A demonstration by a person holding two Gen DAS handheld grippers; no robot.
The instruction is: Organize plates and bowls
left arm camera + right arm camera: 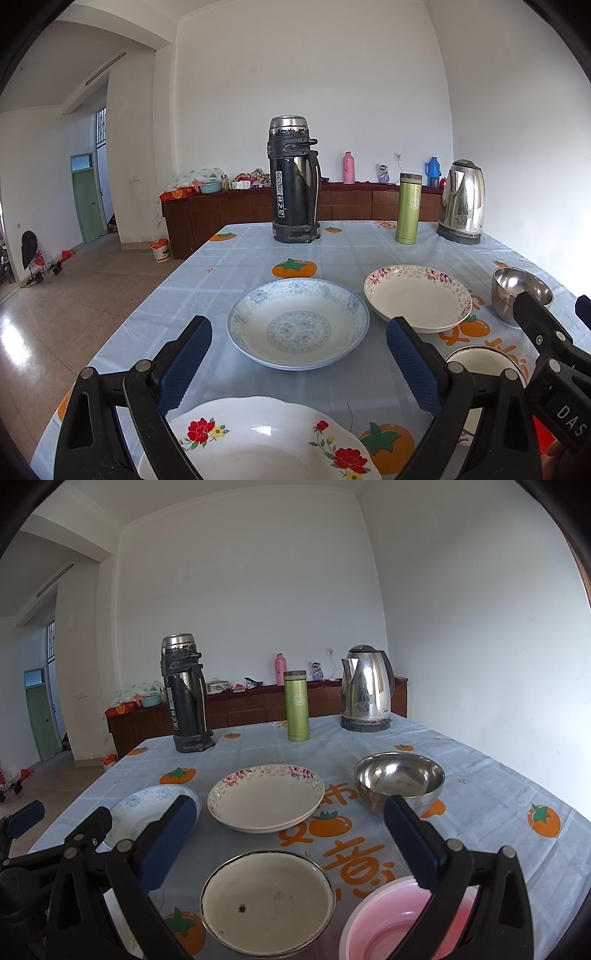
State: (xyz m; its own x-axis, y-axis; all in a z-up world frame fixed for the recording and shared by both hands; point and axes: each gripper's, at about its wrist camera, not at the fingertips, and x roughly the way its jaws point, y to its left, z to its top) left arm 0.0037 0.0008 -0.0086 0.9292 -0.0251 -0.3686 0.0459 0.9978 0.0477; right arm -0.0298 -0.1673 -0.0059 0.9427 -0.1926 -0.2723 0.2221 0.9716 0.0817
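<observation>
white-walled room, table under a pale blue tablecloth (236, 258) printed with orange fruit.

left gripper (299, 363) spread wide, holding nothing; ribbed blue pads (184, 365) frame the lower centre of the left wrist view. below them, at the bottom edge, a scalloped red-flower plate (266, 439). between the pads, farther up, a blue-patterned plate (298, 323), glazed, shallow, apparently two stacked. right of it a pink-rimmed plate (417, 297), then a steel bowl (521, 291) at right edge, partly blocked by the other gripper's black finger.

right gripper (290, 836) also released, empty. bottom centre of the right wrist view: dark-rimmed white enamel bowl (267, 901), specks inside. lower right, a pink plastic bowl (391, 919), partly behind the right pad; only this view shows it. the red-flower plate shows only in the left wrist view.

far table edge: black thermos (293, 181), scuffed; green flask (409, 208); shiny steel kettle (462, 203). all upright, well apart from the dishes.
</observation>
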